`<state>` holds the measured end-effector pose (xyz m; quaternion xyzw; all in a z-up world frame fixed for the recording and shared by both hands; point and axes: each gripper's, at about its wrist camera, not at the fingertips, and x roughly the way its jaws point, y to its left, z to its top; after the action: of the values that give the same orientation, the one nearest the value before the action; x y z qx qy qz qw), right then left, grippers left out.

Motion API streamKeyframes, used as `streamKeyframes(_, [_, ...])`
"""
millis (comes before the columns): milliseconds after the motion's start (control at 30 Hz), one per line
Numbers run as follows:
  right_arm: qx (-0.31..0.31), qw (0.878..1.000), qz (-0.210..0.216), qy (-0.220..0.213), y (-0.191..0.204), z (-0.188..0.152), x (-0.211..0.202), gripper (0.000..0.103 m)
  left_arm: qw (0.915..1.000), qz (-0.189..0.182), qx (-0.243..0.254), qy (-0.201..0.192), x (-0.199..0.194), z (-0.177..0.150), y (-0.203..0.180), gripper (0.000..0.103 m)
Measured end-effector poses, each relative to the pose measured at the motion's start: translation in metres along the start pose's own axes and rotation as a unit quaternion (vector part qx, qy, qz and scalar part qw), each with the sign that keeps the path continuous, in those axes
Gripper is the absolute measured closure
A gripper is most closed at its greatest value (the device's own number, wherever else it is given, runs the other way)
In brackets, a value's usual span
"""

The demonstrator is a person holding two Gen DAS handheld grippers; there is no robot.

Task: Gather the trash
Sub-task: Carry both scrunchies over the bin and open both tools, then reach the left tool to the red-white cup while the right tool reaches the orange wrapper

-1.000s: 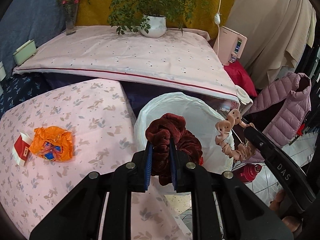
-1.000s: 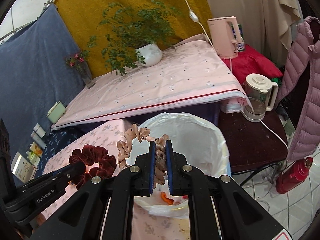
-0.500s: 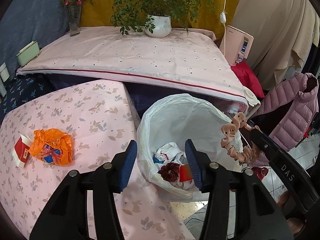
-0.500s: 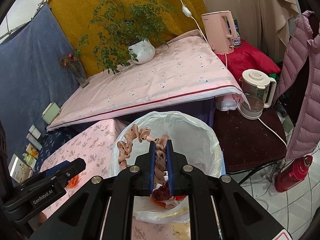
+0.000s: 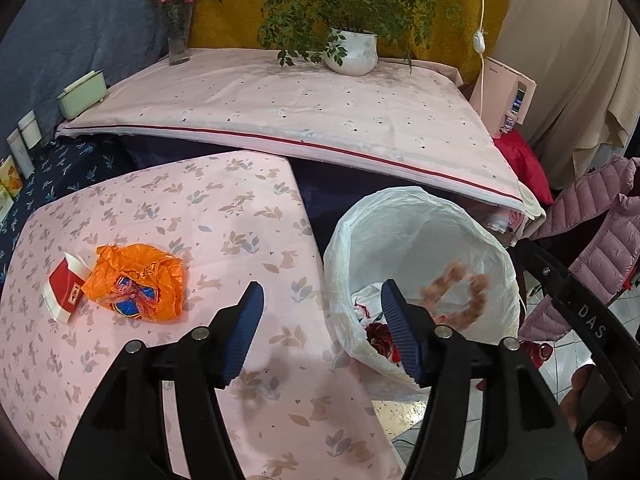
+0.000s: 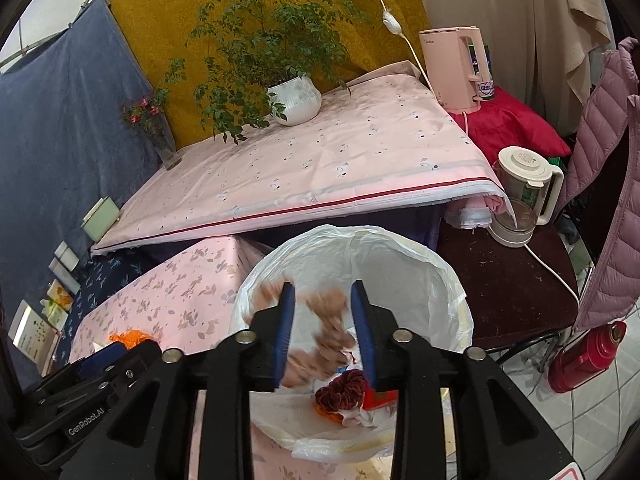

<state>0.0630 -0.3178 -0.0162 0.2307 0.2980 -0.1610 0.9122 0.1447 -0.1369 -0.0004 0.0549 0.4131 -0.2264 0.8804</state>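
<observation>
The left gripper (image 5: 322,306) has ribbed blue pads on black plastic arms; its jaws are parting and nothing lies between them, only the tablecloth and the bin's edge below. The right gripper (image 6: 323,322), built the same, has its jaws opening too, and the pink scrunchie (image 6: 320,332) shows as a motion-blurred, ruffled loop between the pads, loose and over the bin's mouth. In the left wrist view the same scrunchie (image 5: 460,300) is a smeared ring in mid-air inside the liner.

Just below, the white bin bag (image 6: 432,276) is thin, crinkled plastic folded over a round rim. At its bottom lie a dark red velvet scrunchie (image 6: 344,390), some white crumpled paper and a red scrap.

Beside the bin, a low table (image 5: 224,208) wears a pale pink cloth printed with rabbits and leaves. On it sit a crumpled orange plastic wrapper (image 5: 138,280) and, touching it, a small red and white carton (image 5: 66,288).

Further back a second pink sheet with 1 red stripe covers a higher surface (image 5: 320,112), bearing a white ribbed pot with a leafy plant (image 5: 352,52) and a glass vase of flowers (image 5: 178,36). To the right stand a pink kettle (image 6: 456,68) and a white jug kettle (image 6: 524,196).
</observation>
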Motion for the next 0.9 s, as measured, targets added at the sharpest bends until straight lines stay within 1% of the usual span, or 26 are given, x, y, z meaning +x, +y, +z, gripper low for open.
streamKeyframes(200, [-0.016,1.000,0.008,0.007,0.017,-0.007,-0.001,0.070,0.9998,0.007,-0.018,-0.001,-0.003,-0.002,0.018,0.043])
streamKeyframes(400, [-0.044,0.999,0.024,0.016,0.046,-0.017,-0.004,0.068,0.9991,0.015,-0.040,0.000,-0.006,-0.008,0.042,0.042])
streamKeyframes(500, [-0.058,0.998,0.032,0.022,0.062,-0.023,-0.003,0.067,0.9981,0.024,-0.057,0.001,-0.007,-0.012,0.058,0.037])
streamKeyframes(700, [-0.078,0.995,0.045,0.033,0.091,-0.034,0.001,0.067,0.9952,0.042,-0.088,0.005,-0.011,-0.020,0.095,0.036])
streamKeyframes(800, [-0.086,0.994,0.052,0.038,0.106,-0.039,0.003,0.067,0.9929,0.052,-0.107,0.005,-0.013,-0.025,0.117,0.033])
streamKeyframes(900, [-0.093,0.993,0.058,0.043,0.119,-0.044,0.005,0.064,0.9903,0.062,-0.124,0.007,-0.014,-0.030,0.138,0.032])
